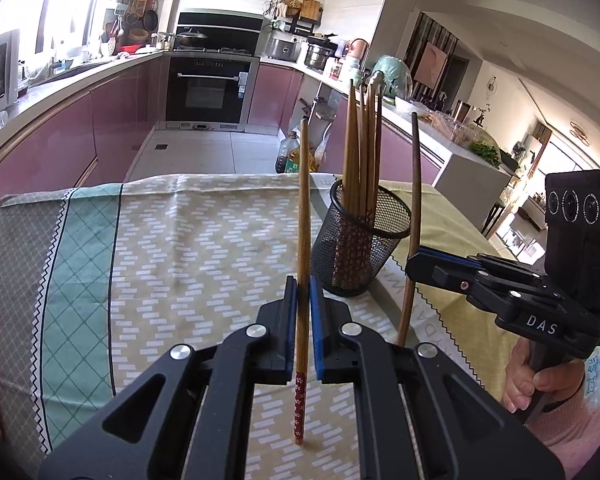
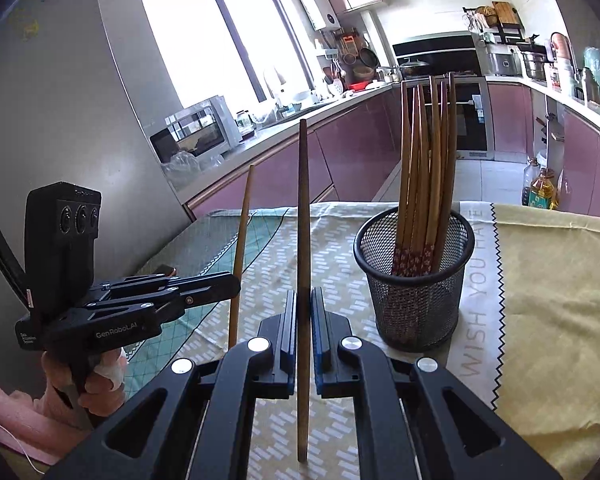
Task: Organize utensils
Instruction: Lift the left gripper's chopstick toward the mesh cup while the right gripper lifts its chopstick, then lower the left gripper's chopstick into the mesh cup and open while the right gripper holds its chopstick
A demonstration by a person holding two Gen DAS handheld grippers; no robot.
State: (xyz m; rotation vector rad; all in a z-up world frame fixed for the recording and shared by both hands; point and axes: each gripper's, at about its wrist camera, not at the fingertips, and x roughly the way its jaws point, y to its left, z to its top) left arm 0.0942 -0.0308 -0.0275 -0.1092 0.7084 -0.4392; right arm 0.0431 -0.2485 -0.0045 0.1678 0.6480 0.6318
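Observation:
My left gripper (image 1: 303,300) is shut on a light wooden chopstick (image 1: 303,200) that stands upright, its red patterned end pointing down toward the table. To its right stands a black mesh cup (image 1: 360,240) holding several chopsticks (image 1: 362,140) upright. Right of the cup, my right gripper (image 1: 414,264) grips a darker chopstick (image 1: 416,184). In the right wrist view, my right gripper (image 2: 304,312) is shut on that dark chopstick (image 2: 303,208), held upright. The mesh cup (image 2: 416,280) sits just right of it. My left gripper (image 2: 234,284) with its chopstick (image 2: 244,216) is at the left.
A patterned tablecloth (image 1: 180,240) with a yellow part (image 2: 540,300) covers the table. Beyond the table's far edge lie the kitchen floor, an oil bottle (image 1: 288,156), pink cabinets and an oven (image 1: 212,92). A hand (image 1: 540,380) holds the right gripper's handle.

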